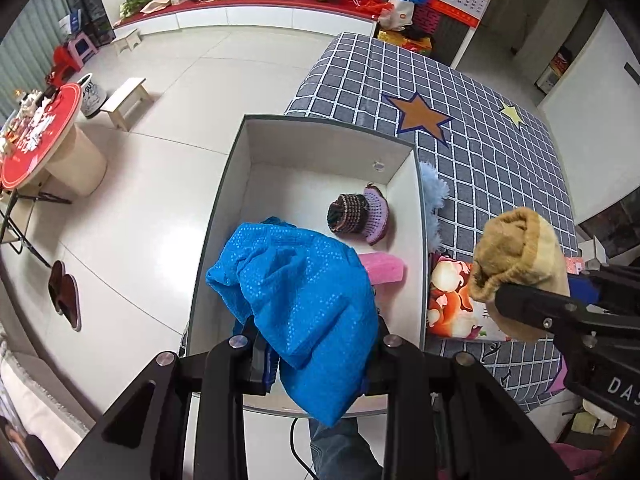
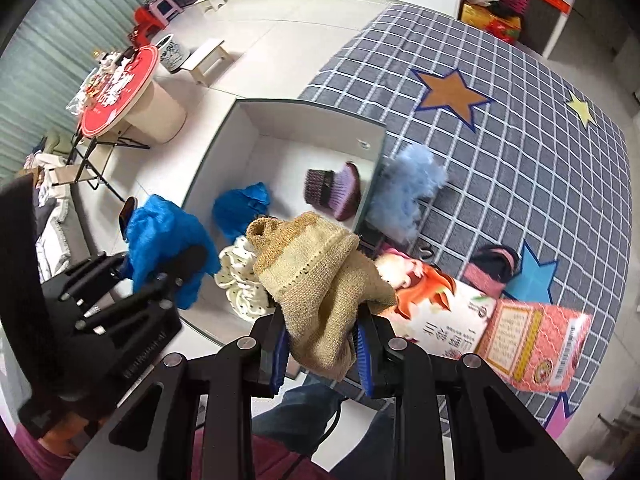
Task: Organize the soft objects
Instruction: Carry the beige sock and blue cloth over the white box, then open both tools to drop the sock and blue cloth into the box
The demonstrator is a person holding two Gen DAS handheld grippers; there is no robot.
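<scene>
My left gripper (image 1: 316, 344) is shut on a blue cloth (image 1: 296, 300) and holds it over the near end of the white box (image 1: 414, 216); it also shows in the right wrist view (image 2: 164, 240). My right gripper (image 2: 322, 344) is shut on a tan knitted cloth (image 2: 316, 276), held beside the box's right wall, seen in the left wrist view too (image 1: 520, 256). Inside the box lie a purple-brown knitted piece (image 1: 360, 216), a pink item (image 1: 384, 268), another blue cloth (image 2: 240, 210) and a cream dotted cloth (image 2: 240, 280).
The box stands by a grey checked bed cover (image 1: 480, 128) with stars. On the cover lie a light-blue fluffy item (image 2: 408, 188), a printed packet (image 2: 432, 300), a pink box (image 2: 536, 344) and a dark-pink item (image 2: 492, 268). A round red table (image 1: 36, 136) and stools (image 1: 126, 100) stand left.
</scene>
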